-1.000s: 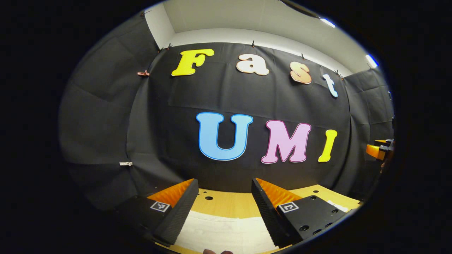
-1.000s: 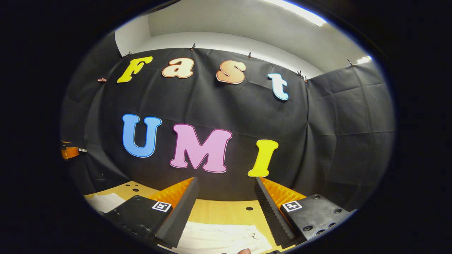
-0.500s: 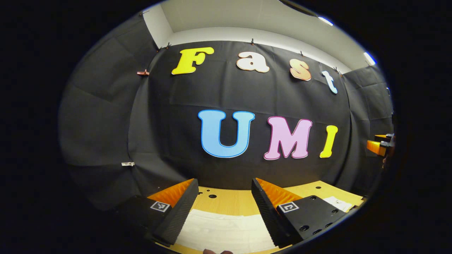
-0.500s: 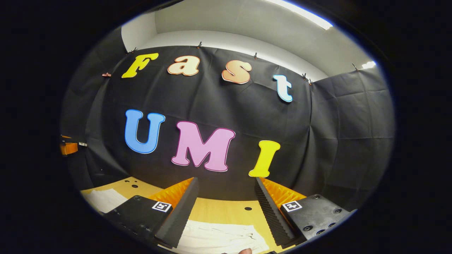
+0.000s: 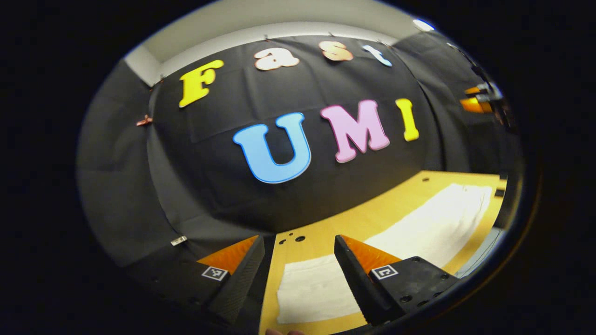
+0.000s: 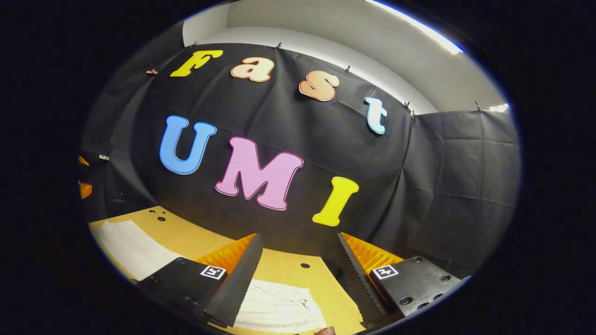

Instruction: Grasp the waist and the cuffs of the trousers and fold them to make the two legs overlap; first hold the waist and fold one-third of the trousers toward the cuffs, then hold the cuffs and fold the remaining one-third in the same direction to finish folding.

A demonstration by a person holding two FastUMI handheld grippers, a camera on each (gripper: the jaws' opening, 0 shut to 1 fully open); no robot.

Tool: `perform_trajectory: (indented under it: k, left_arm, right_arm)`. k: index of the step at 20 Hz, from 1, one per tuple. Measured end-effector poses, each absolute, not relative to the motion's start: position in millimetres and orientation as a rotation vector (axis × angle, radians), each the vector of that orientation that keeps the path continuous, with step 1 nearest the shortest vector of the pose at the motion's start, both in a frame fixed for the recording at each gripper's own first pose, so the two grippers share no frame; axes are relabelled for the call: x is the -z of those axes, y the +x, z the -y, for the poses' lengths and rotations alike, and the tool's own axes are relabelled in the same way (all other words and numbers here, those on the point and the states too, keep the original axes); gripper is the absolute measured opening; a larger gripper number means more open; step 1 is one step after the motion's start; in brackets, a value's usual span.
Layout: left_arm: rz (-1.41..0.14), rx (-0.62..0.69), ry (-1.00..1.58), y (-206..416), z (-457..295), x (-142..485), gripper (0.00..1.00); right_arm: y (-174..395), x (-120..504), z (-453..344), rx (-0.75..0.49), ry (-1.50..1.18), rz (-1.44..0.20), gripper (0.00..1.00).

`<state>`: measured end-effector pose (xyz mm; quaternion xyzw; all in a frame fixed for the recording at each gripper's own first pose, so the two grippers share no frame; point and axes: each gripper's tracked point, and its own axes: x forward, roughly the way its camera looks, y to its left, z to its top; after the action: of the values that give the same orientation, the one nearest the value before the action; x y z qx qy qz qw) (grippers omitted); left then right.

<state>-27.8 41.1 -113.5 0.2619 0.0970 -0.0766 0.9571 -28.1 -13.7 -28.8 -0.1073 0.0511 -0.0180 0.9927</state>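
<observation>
White trousers [image 5: 419, 228] lie flat along the wooden worktop [image 5: 354, 218], a long pale strip with faint lengthwise creases. In the left gripper view they run from just ahead of the fingers toward the worktop's far right corner, their near end squared off and lying close to the left edge. In the right gripper view one end of the trousers [image 6: 274, 309] is bunched and wrinkled between the fingers, while the rest reaches off toward the left edge. The left gripper [image 5: 298, 274] hangs above the cloth with its jaws wide apart, holding nothing. The right gripper [image 6: 298, 279] is likewise spread wide over the crumpled end, gripping nothing. Small holes dot the worktop near the back wall.
</observation>
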Motion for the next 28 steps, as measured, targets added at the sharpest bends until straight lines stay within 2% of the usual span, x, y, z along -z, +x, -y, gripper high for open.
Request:
perform_trajectory:
  k: [3,12,16,20,26,28]
  left_arm:
    - [-0.270,0.284,0.786,-34.2,-39.7,160.2,0.96]
    - [-0.511,0.643,1.215,-72.8,-62.2,301.8,0.95]
    - [-0.589,0.708,1.381,-77.9,-86.8,342.7,0.95]
    - [-0.636,0.661,1.455,-58.2,-105.0,361.6,0.95]
    - [-0.713,0.756,1.503,-55.2,-107.8,387.8,0.95]
    - [-0.728,0.755,1.528,-51.2,-111.7,389.4,0.88]
  right_arm:
    - [-32.8,33.8,23.8,0.063,-0.222,-0.123,0.97]
    - [-48.7,43.4,44.4,0.122,-0.221,-0.156,0.98]
    - [-57.2,48.8,52.1,0.138,-0.227,-0.177,0.97]
    - [-62.9,55.2,58.3,0.146,-0.237,-0.200,0.98]
    - [-73.8,67.5,71.7,0.170,-0.256,-0.235,0.98]
    - [-77.8,72.2,77.0,0.176,-0.268,-0.247,0.98]
